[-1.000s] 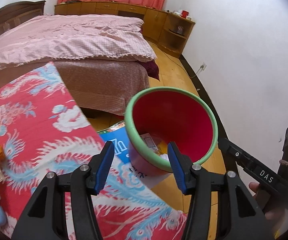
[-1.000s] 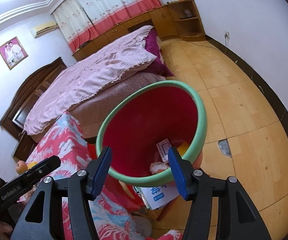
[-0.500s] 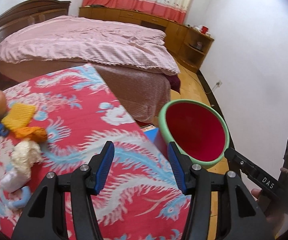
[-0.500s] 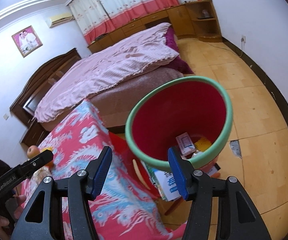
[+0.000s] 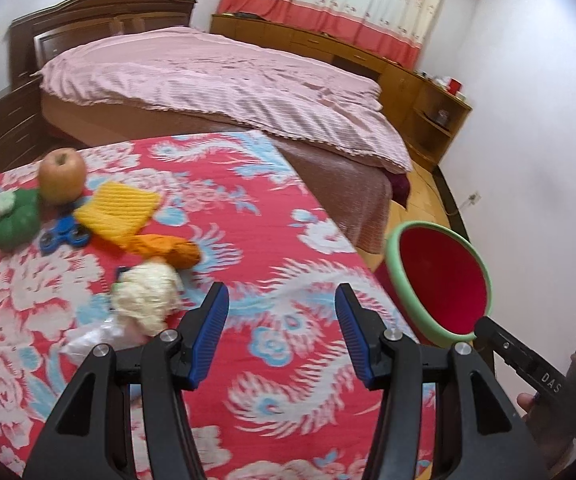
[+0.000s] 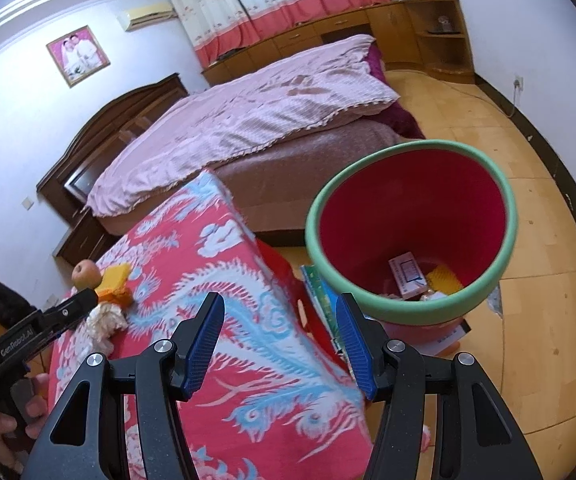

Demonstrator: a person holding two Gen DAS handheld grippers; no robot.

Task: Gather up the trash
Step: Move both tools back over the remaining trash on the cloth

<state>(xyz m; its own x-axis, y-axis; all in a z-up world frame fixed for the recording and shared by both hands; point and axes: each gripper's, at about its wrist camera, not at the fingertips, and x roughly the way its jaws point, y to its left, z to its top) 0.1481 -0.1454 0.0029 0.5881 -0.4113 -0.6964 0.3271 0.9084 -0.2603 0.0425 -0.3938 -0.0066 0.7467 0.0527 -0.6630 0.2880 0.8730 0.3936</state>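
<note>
A: Red cloth with blue-and-white phoenix figures is what we have under us: the tablecloth (image 5: 271,240) fills the left wrist view. Our left gripper (image 5: 281,334) hangs above it with its blue pads spread wide and nothing between them.

B: And our right gripper (image 6: 279,344) is just as wide apart and just as bare, over the table's corner. Where do we see the trash?

A: On the cloth, to our left. A cream crumpled wad (image 5: 145,300) lies nearest the left pad, with a clear plastic wrapper (image 5: 95,338) touching it below and an orange scrap (image 5: 167,250) just above. A yellow knitted piece (image 5: 117,210) lies beyond that.

B: Beside that piece we see a blue fidget spinner (image 5: 63,236), a green plush (image 5: 15,220) and an apple (image 5: 62,176).

A: The bin?

B: The red bin with the green rim (image 6: 410,232) stands on the wooden floor (image 6: 548,300) just beside the table. A small carton (image 6: 408,274) and something yellow lie at its bottom.
</note>
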